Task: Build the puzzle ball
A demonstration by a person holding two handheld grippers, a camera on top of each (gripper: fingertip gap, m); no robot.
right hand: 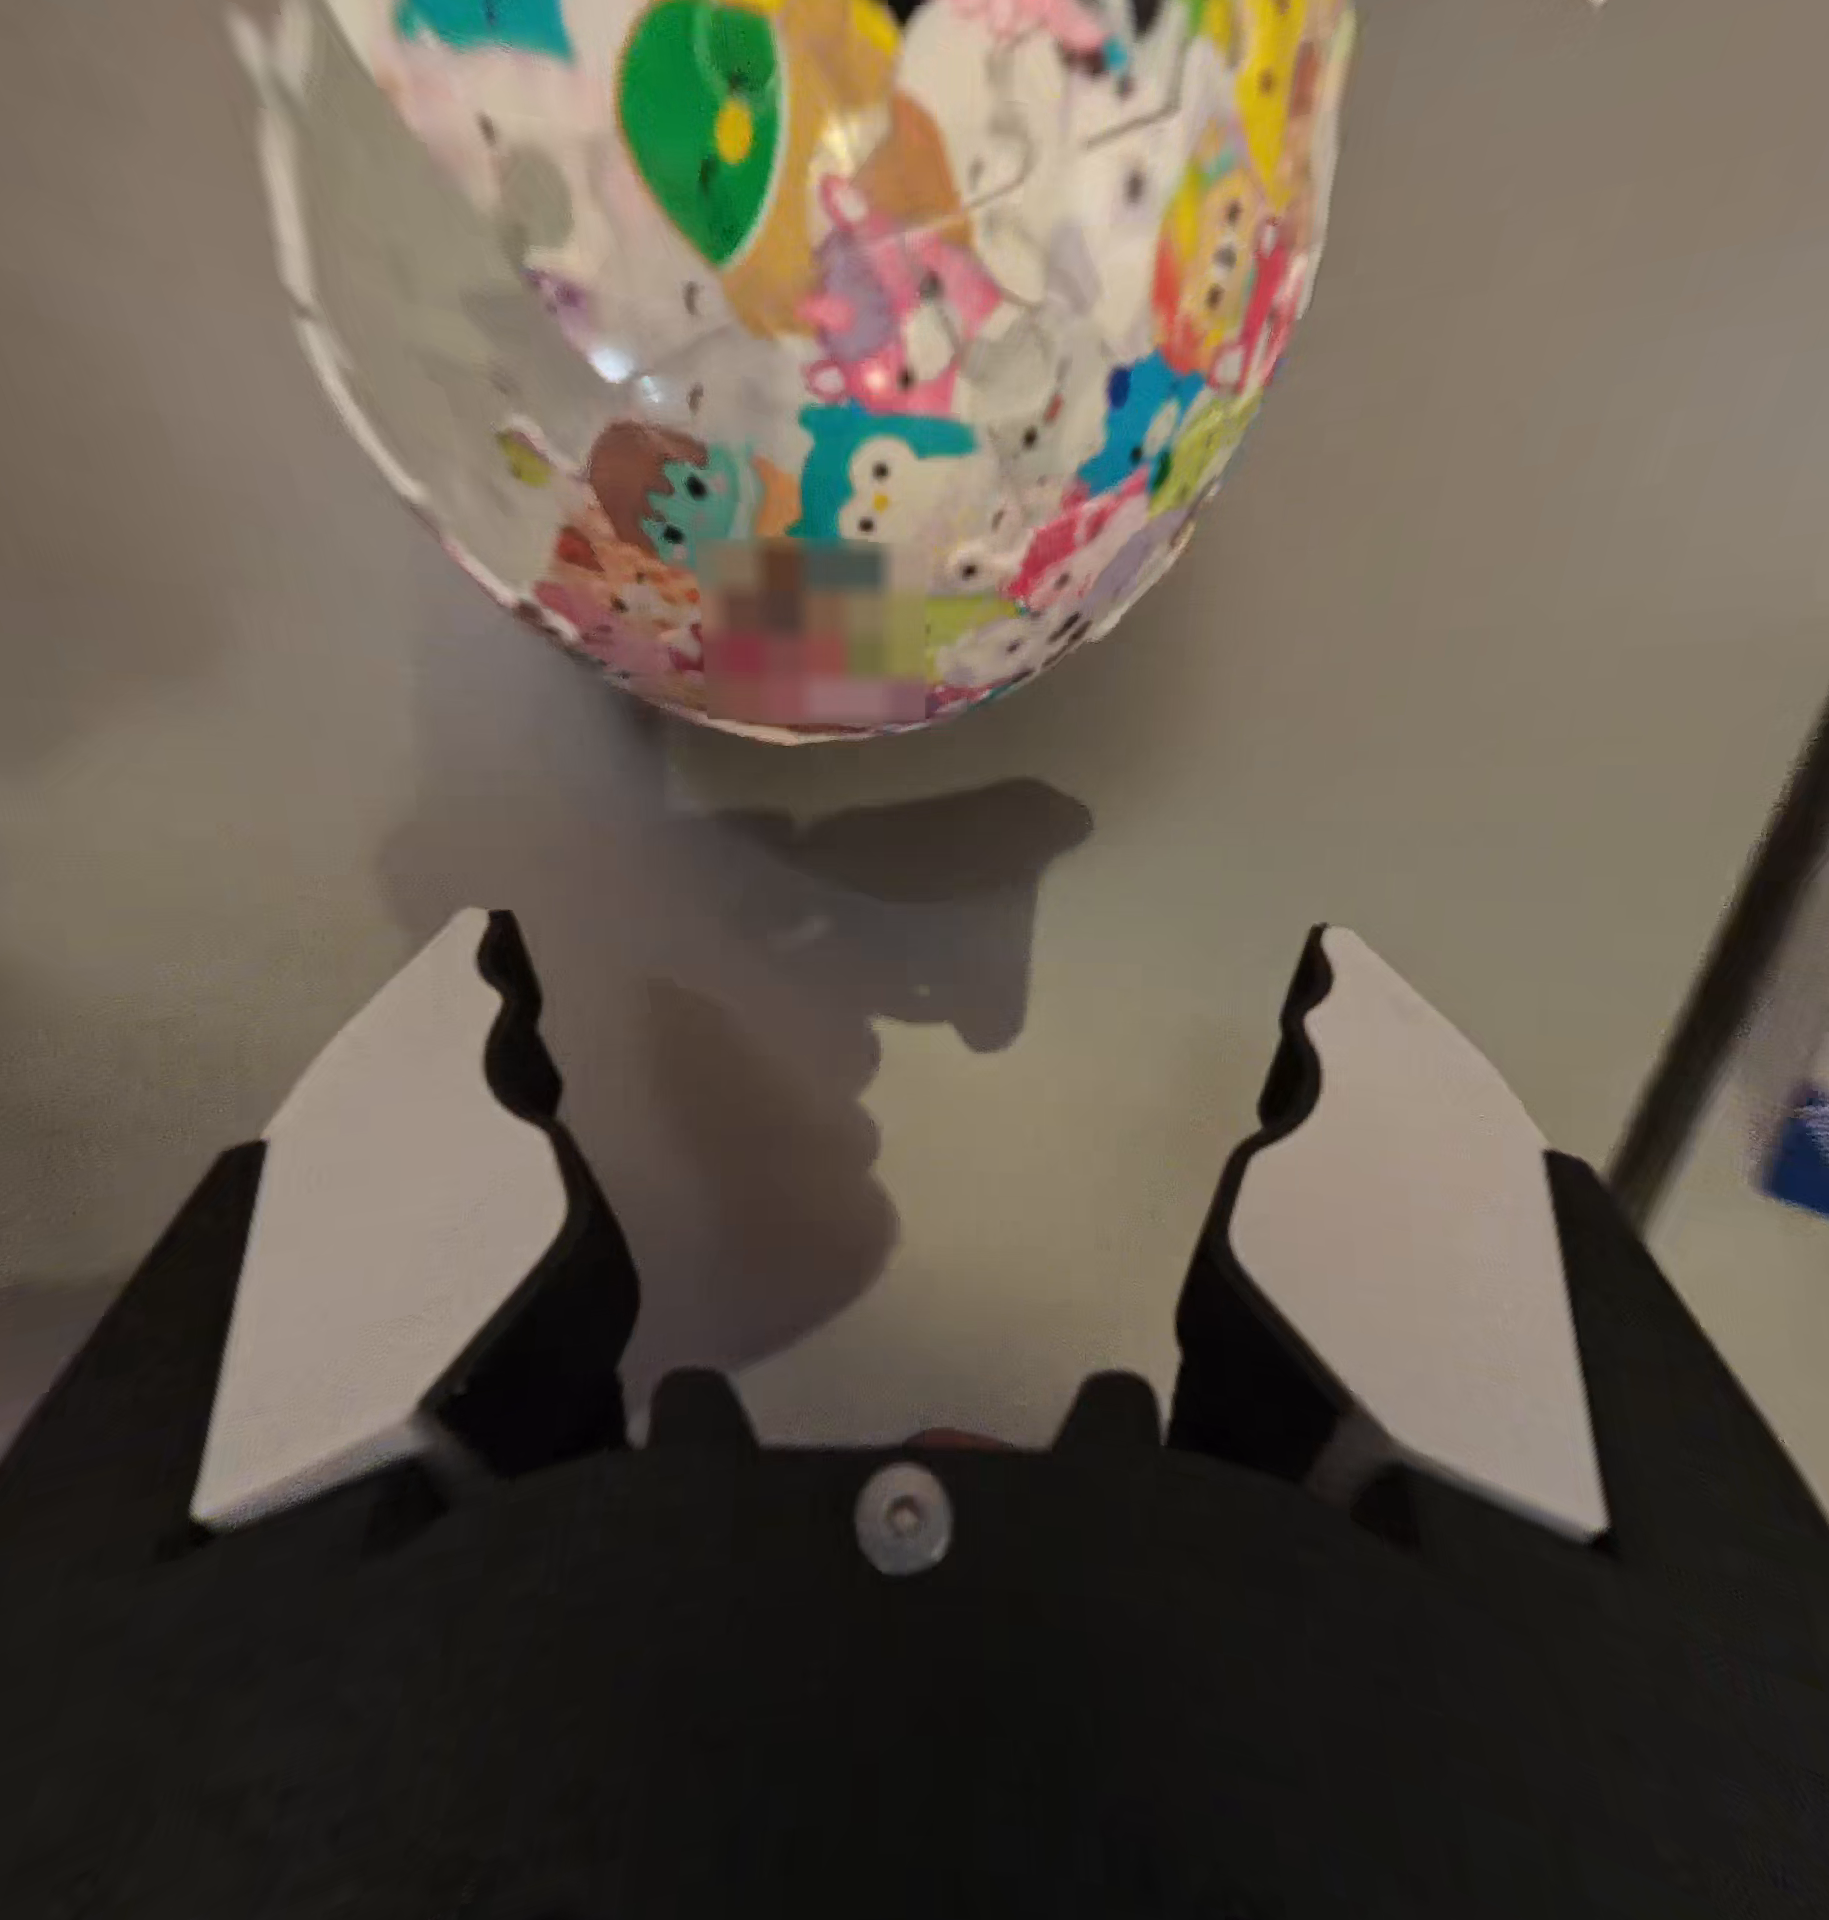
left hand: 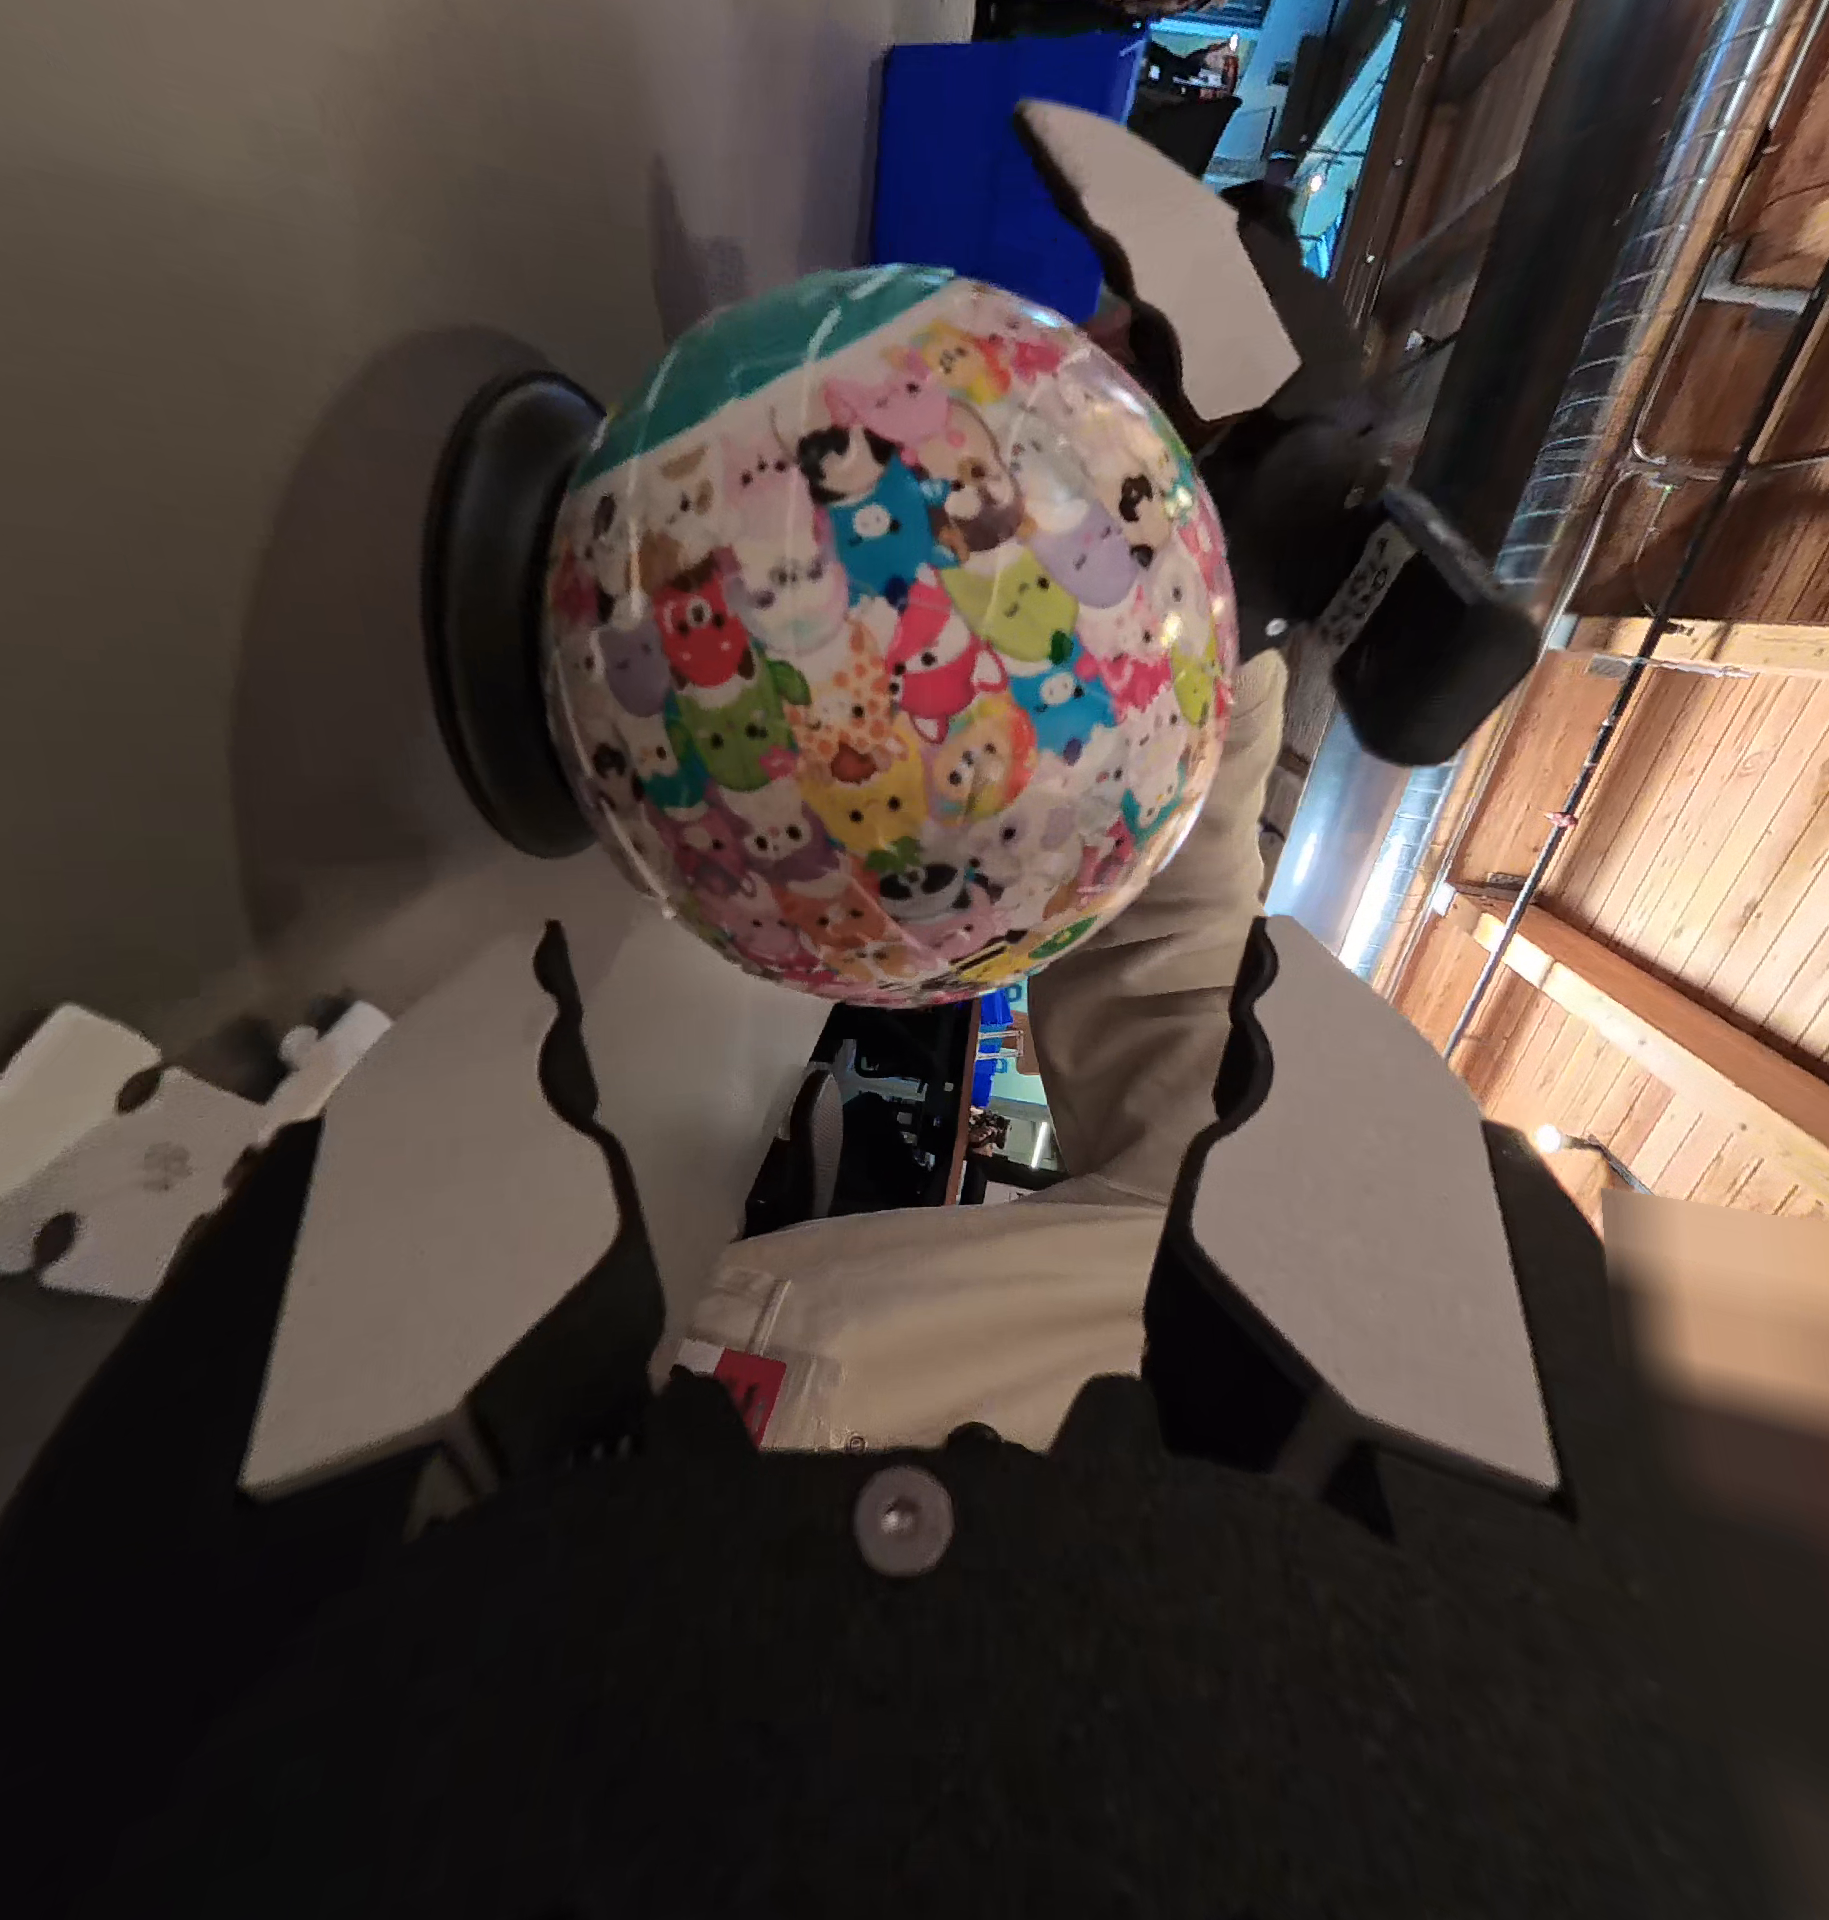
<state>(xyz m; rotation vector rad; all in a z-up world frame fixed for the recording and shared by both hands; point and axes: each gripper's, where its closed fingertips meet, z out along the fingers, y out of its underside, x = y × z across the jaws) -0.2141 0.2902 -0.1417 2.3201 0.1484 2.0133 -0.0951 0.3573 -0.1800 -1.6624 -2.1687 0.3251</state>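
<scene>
So in the left wrist view, going from the left edge: a few loose white puzzle pieces (left hand: 79,1153) lie face down at the lower left of the frame on the grey counter (left hand: 162,312), then the black stand (left hand: 494,613) at centre left, and the puzzle ball (left hand: 889,634) sits right on it, dead centre. The ball looks basically round and closed from this side, all cartoon critters plus a teal patch at its upper left. The left gripper (left hand: 905,997) is at the bottom of the frame, jaws spread wide with nothing between them, just short of the ball. Upper right of centre you can see the right gripper (left hand: 1159,249) past the ball, and it's also empty. In the right wrist view the ball (right hand: 837,364) fills the top centre and the right gripper (right hand: 910,935) hangs open below it over bare counter; that view's pretty blurry, so I can't tell if there's a gap on that side. My read: it's a late stage, with the shell mostly done and those spare pieces still waiting. Next move probably calls for going to the lower left pile, pinching one piece by its edge, and lining up its tabs carefully so pressing it in doesn't knock the ball off the stand.
</scene>
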